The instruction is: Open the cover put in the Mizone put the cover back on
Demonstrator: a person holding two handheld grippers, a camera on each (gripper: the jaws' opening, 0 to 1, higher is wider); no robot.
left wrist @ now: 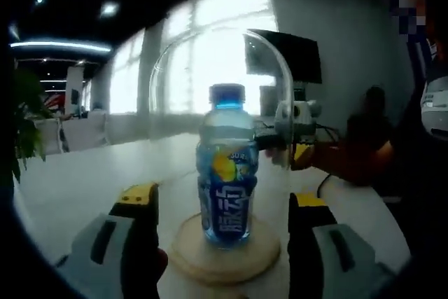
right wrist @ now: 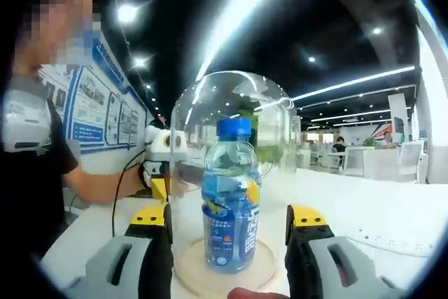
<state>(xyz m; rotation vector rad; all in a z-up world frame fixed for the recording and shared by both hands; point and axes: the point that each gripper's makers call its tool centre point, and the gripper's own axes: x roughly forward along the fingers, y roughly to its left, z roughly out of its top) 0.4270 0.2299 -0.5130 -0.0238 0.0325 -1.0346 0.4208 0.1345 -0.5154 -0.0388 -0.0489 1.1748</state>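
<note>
Two grippers, both with jaws spread wide and holding nothing as far as I can see. My left gripper (left wrist: pixel 224 197) points straight at the Mizone bottle (left wrist: pixel 226 173), one jaw to each side of the round wooden base (left wrist: pixel 224 260) it stands on. In the right gripper view, my right gripper (right wrist: pixel 229 215) brackets the clear glass dome cover (right wrist: pixel 210 103), with its jaws just outside the walls. I can't tell whether they touch the glass.

I judge the wide stance is meant to clear the dome's full width, and that squaring up from two directions gives me a steady hold on something this smooth and round.

The bottle stands upright at the centre of the base on the white table (left wrist: pixel 84 180), and the dome arches over and around it. It has a blue cap, clear shoulders and a blue label with a yellow fruit picture. The dome's lower rim is hard to trace, so I can't say whether it is fully seated on the wood.
</note>
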